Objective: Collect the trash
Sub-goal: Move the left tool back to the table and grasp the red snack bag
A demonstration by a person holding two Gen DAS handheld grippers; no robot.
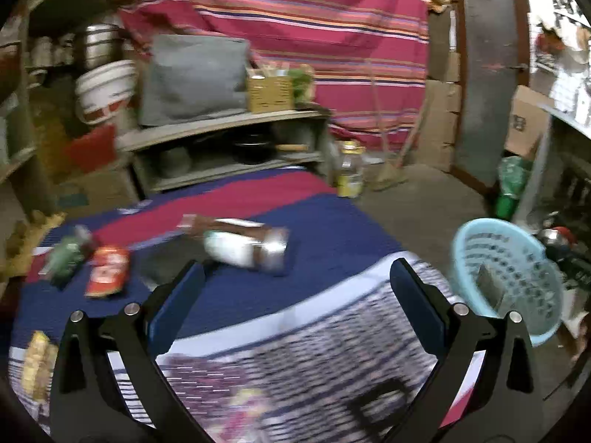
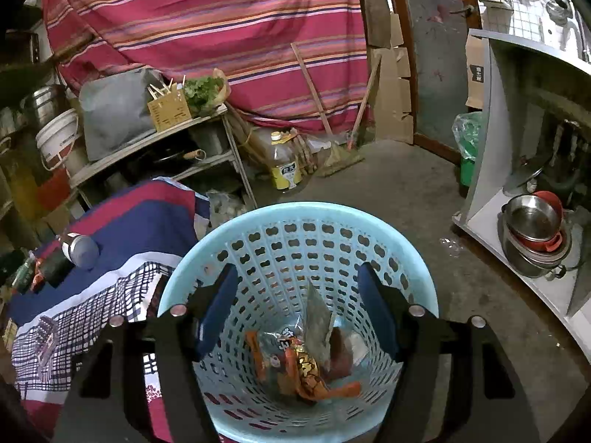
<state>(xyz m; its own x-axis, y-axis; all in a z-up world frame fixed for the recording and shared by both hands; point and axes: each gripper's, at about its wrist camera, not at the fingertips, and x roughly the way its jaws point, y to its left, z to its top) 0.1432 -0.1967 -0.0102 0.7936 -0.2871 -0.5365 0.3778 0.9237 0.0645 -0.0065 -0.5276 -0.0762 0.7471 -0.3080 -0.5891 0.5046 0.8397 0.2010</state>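
Observation:
My right gripper hangs open over the light blue perforated basket, which stands on the floor. Nothing is between its fingers. Several crumpled wrappers lie at the basket's bottom, and a grey foil wrapper stands on edge among them. My left gripper is open and empty above the cloth-covered table. On that cloth lie a brown bottle with a metal cap, a red packet, a green packet and a yellow snack packet. The basket shows to the right of the table.
A low shelf behind the table holds a grey bag, a box and greens. A yellow-labelled oil jug and a broom are on the concrete floor. At the right, a steel counter has stacked bowls beneath it.

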